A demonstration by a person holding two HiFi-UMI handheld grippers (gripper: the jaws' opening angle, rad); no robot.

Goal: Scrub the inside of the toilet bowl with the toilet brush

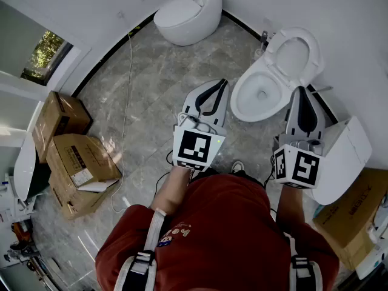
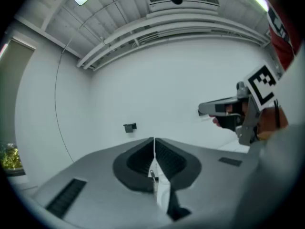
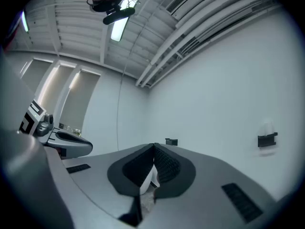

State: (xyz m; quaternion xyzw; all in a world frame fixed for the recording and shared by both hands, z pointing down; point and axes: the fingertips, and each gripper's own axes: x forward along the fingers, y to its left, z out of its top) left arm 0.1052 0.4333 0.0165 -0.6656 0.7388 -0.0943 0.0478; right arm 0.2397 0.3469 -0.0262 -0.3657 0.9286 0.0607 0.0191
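The white toilet bowl [image 1: 259, 93] stands open on the marble floor, its lid [image 1: 298, 54] raised against the wall. I see no toilet brush in any view. My left gripper [image 1: 222, 83] hovers just left of the bowl, held level; in the left gripper view its jaws [image 2: 153, 140] meet with nothing between them. My right gripper [image 1: 301, 91] hangs at the bowl's right side, and its own view shows it [image 3: 153, 147] shut and empty. Both gripper views face a bare white wall. Each gripper shows in the other's view: the right gripper [image 2: 206, 109] and the left gripper [image 3: 88, 148].
A second, egg-shaped toilet [image 1: 188, 11] stands at the far wall, and a third white toilet [image 1: 345, 156] lies close at my right. Cardboard boxes [image 1: 76, 162] are stacked at the left. A white cable [image 1: 127, 96] runs across the floor. More boxes [image 1: 354, 217] sit at the lower right.
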